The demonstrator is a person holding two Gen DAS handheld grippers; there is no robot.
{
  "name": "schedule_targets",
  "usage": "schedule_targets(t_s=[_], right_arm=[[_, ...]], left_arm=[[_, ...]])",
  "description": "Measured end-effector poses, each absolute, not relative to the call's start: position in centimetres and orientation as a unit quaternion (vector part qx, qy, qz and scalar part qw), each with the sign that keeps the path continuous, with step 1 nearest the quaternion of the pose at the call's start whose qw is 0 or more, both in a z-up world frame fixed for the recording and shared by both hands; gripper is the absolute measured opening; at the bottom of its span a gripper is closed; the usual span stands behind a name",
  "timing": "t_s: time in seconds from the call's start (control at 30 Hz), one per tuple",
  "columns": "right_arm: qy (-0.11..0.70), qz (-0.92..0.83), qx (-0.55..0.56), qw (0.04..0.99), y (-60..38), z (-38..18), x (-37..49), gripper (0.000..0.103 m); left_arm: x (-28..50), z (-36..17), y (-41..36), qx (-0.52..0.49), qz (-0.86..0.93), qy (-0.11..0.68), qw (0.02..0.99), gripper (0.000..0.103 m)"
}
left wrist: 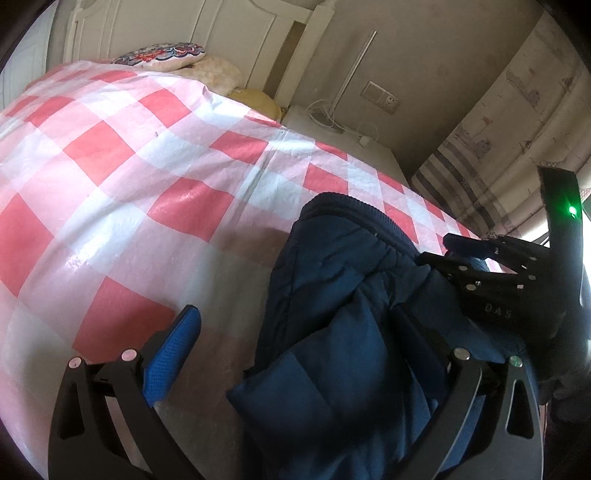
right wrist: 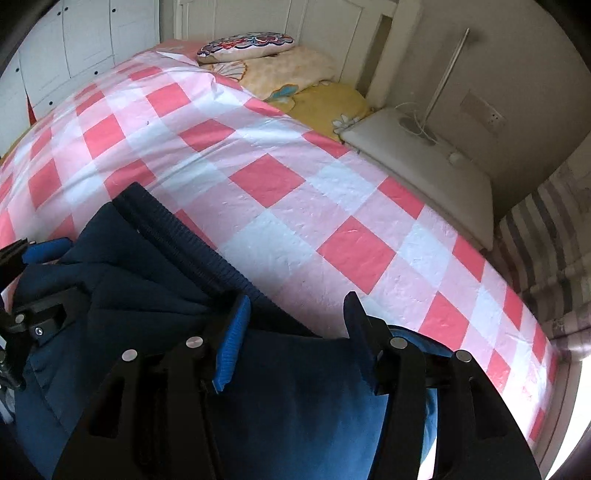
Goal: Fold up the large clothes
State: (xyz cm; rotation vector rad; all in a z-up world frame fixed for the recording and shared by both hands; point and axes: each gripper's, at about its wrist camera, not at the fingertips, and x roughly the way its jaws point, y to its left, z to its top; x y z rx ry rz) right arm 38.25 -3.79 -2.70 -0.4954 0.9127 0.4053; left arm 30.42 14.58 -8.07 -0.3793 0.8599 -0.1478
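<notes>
A dark blue padded jacket (left wrist: pixel 343 295) lies bunched near the front edge of a bed covered with a pink and white checked sheet (left wrist: pixel 122 155). My left gripper (left wrist: pixel 295 325) is open; its blue-padded left finger (left wrist: pixel 173 354) shows, and the jacket covers the right finger. My right gripper (right wrist: pixel 295 317) is open over the jacket (right wrist: pixel 155 280), with jacket fabric lying between and under its fingers. The right gripper also shows at the right in the left wrist view (left wrist: pixel 491 273). The left gripper shows at the left edge of the right wrist view (right wrist: pixel 29 291).
Pillows (right wrist: pixel 258 62) lie at the head of the bed by a white headboard (right wrist: pixel 280 22). A white bedside table (right wrist: pixel 424 151) with a lamp and cables stands to the right. A striped curtain (right wrist: pixel 543 236) hangs at the far right.
</notes>
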Motion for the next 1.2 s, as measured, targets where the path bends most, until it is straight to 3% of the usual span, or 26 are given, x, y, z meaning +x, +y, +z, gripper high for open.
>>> schedule_targets(t_s=[0.17,0.3,0.4,0.57,0.77,0.9,1.2], right_arm=[[0.378,0.18,-0.162,0.893,-6.8,1.3,34.2,0.056],[0.341,0.206,-0.066,0.915,-9.7,4.3,27.0,0.076],[0.316,0.232,-0.098,0.915,-8.7,4.2,20.6,0.085],[0.319,0.219,-0.177,0.905,-5.5,-1.3,15.7,0.093],[0.324,0.192,-0.165,0.911,-6.1,-0.5,14.6,0.092],[0.283,0.171,-0.178,0.927,-5.8,0.2,10.0,0.092],[0.242,0.178,-0.179,0.937,-6.0,-4.9,6.6,0.096]], left_arm=[[30.2,-7.9,14.5,-0.176,-0.068,0.41,0.892,0.101],[30.2,-8.0,14.6,-0.18,-0.07,0.41,0.891,0.101],[30.2,-8.0,14.6,-0.18,-0.069,0.41,0.891,0.101],[30.2,-7.9,14.4,-0.174,-0.071,0.409,0.893,0.101],[30.1,-7.6,13.9,-0.148,-0.055,0.409,0.899,0.101],[30.1,-7.5,13.9,-0.148,-0.054,0.412,0.898,0.101],[30.0,-7.3,13.7,-0.143,-0.048,0.405,0.902,0.101]])
